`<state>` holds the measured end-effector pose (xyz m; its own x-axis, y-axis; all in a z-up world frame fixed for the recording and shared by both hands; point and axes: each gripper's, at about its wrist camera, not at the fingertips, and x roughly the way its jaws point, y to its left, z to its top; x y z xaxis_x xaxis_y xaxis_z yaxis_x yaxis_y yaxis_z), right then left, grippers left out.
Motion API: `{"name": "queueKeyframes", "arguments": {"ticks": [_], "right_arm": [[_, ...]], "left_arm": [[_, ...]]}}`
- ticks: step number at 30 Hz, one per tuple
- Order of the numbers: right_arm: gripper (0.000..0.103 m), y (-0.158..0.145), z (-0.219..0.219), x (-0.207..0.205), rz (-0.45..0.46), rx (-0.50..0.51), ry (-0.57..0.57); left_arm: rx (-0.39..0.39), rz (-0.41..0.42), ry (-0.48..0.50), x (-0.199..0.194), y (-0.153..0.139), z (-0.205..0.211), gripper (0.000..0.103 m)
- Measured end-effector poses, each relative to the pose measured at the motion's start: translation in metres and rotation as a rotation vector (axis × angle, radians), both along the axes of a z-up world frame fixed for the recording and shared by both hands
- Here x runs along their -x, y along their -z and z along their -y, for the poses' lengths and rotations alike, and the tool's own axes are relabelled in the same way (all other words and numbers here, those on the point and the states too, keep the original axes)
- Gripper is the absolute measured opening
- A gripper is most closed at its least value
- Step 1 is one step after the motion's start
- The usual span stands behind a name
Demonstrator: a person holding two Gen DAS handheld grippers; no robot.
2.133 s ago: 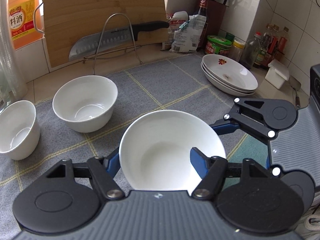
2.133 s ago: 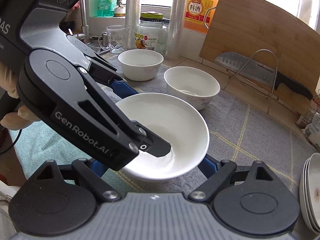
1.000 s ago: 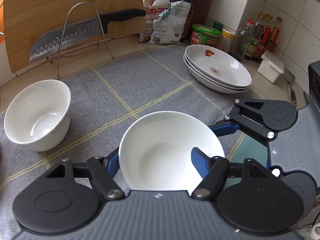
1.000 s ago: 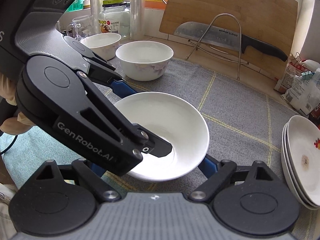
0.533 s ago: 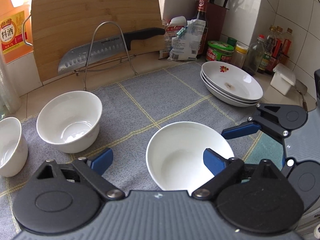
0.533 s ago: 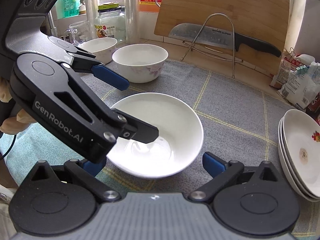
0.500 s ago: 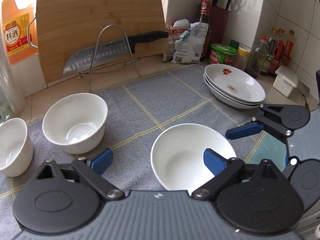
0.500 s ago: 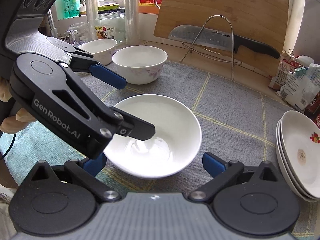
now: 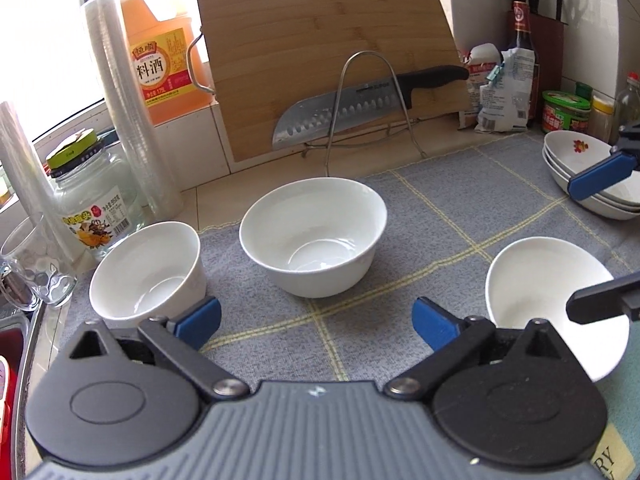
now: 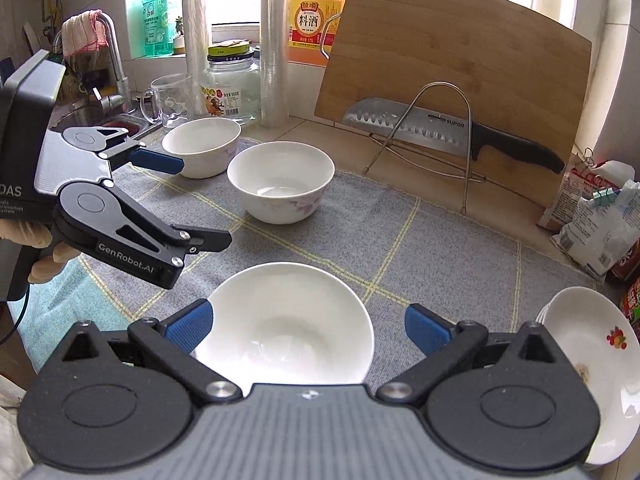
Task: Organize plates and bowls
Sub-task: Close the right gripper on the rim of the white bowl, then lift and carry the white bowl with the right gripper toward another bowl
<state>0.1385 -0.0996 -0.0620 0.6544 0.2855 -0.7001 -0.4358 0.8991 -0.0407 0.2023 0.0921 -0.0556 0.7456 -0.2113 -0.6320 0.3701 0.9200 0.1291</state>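
left gripper (image 9: 316,318) jaws opening, empty; shallow bowl (image 10: 286,326) free on mat (image 10: 420,248)

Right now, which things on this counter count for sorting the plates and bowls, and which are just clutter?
For the job:
- wide bowl
- deep bowl
- small bowl
- plate stack

Just lying about:
- cutting board
- knife
- orange jug
- glass jar
- glass mug
- sauce bottle
- green-lidded tub
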Motion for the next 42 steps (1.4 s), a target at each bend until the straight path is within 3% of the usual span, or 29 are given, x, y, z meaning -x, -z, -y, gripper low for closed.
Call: {"name": "queueKeyframes", "arguments": {"ticks": [13,30,42], "right_arm": [[0.103,0.004,-0.024,-0.089,-0.064,-0.039,-0.131],[0.103,0.018,-0.049,-0.166,-0.118,-0.048,-0.216],[0.103,0.03,-0.065,-0.191,-0.16,-0.058,-0.255]], "left_arm": [[0.008,-0.019,-0.025,-0.03,0.018,0.006,0.101],[0.038,-0.019,-0.022,-0.049,0.027,0.009,0.099],[0.08,-0.018,0.001,-0.051,0.026,0.006,0.085]]}}
